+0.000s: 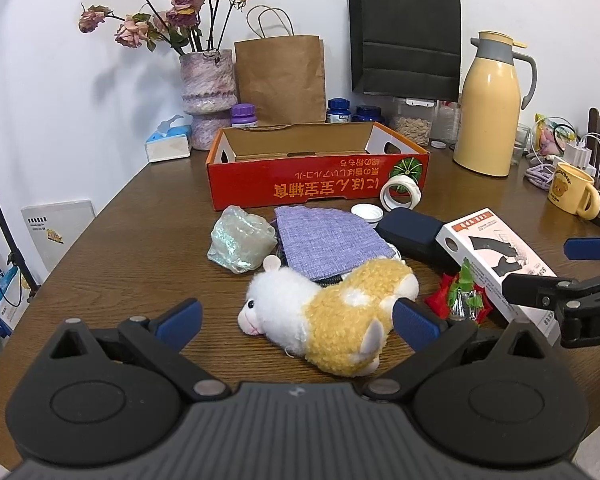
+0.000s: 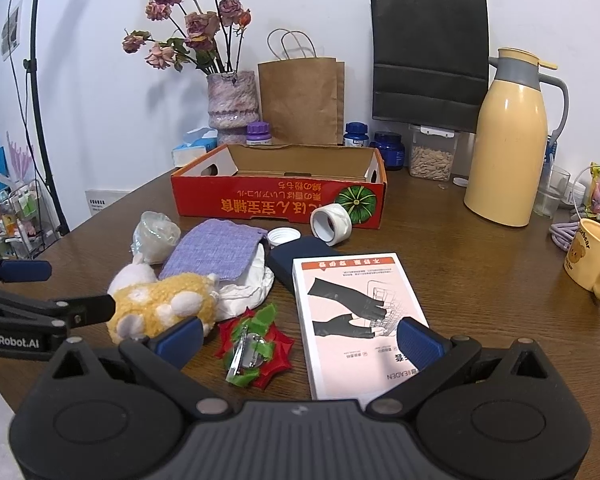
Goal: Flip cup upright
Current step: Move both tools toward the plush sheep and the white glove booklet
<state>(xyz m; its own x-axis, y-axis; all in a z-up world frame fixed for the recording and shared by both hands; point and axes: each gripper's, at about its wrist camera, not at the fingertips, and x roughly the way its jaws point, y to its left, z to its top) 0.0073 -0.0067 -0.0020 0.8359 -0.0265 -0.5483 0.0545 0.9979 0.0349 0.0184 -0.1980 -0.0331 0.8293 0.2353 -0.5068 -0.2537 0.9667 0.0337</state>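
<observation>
The yellow cup (image 1: pixel 571 192) with a bear print stands on the table at the far right, mouth up and handle to the right; in the right wrist view the cup (image 2: pixel 590 258) sits at the right edge. My left gripper (image 1: pixel 298 318) is open low over a white and yellow plush toy (image 1: pixel 332 312), far left of the cup. My right gripper (image 2: pixel 300 336) is open above a red and green ornament (image 2: pixel 256 348) and a white box (image 2: pixel 356 312), with nothing held. The cup lies well to its right.
A red cardboard tray (image 1: pixel 316 176) sits mid-table, with a tape roll (image 1: pixel 400 194), purple cloth (image 1: pixel 324 240), dark case (image 1: pixel 416 236) and a foil-wrapped lump (image 1: pixel 240 242) in front. A yellow thermos (image 1: pixel 490 108), vase (image 1: pixel 208 92), paper bags and jars line the back. Cables lie by the cup.
</observation>
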